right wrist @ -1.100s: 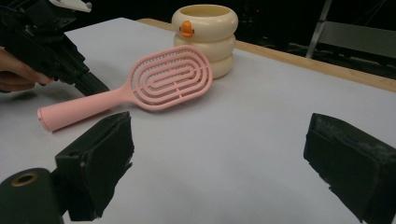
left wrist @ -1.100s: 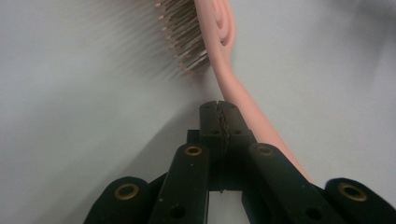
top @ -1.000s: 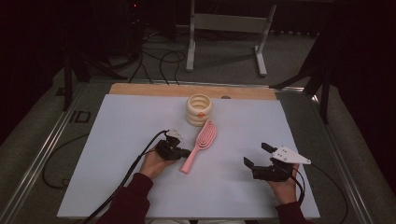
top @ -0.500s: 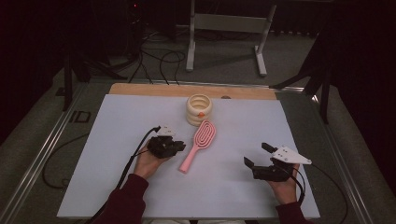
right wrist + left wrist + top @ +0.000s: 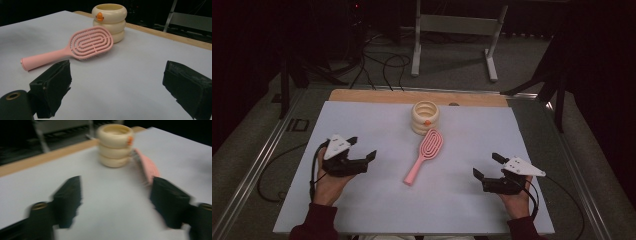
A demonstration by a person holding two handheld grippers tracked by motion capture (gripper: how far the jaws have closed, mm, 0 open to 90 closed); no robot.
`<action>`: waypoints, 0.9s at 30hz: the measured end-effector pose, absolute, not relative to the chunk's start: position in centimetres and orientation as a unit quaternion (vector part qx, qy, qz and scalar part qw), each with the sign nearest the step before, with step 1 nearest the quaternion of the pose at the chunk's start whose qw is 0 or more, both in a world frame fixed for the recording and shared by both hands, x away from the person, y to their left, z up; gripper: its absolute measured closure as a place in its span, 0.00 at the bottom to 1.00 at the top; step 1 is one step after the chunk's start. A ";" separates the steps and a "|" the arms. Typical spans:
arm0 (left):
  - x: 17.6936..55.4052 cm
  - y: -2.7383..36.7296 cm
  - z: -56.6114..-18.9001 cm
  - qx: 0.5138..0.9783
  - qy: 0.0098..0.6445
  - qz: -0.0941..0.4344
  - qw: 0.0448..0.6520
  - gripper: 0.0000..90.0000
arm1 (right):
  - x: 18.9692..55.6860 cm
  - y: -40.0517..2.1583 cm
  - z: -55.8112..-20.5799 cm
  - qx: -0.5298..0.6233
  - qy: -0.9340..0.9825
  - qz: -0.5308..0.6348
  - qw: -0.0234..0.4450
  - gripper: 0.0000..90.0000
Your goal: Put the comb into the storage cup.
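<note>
Fingers on the left gripper (image 5: 361, 150) have just been opening and now stand wide apart with nothing between them, off to the left of the brush (image 5: 426, 155) and well clear of it. Right gripper (image 5: 484, 166) sits to the brush's right, jaws spread wide too, empty. Pink brush lies flat on the white mat (image 5: 377, 125), handle pointing toward the person, head just beside the cream ringed cup (image 5: 425, 116) with the little orange beak.
</note>
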State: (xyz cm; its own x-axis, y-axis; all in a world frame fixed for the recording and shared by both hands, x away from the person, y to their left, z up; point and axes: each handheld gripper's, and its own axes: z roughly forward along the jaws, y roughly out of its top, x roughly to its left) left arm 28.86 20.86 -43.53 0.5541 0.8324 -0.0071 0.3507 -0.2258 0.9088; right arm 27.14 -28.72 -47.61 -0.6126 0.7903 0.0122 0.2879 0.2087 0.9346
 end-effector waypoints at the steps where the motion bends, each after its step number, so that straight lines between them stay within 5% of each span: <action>1: 28.3 22.0 -43.5 0.730 0.409 0.264 0.481 0.16 | 27.2 -28.7 -47.6 0.363 0.738 0.514 0.245 0.09; 6: 26.8 23.8 -43.6 0.709 0.418 0.299 0.483 0.00 | 27.1 -28.7 -47.6 0.363 0.737 0.515 0.245 0.09; 27: 24.9 26.1 -44.5 0.699 0.448 0.318 0.457 0.00 | 26.9 -28.6 -47.6 0.362 0.738 0.513 0.246 0.09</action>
State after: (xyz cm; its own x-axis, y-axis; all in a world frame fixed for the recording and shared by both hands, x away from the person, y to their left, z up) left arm 24.94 26.09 -44.50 0.3952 0.9179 0.0350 0.3359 -0.1798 0.9246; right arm 26.94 -28.61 -47.62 -0.6165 0.7873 0.0072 0.2819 0.2122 0.9357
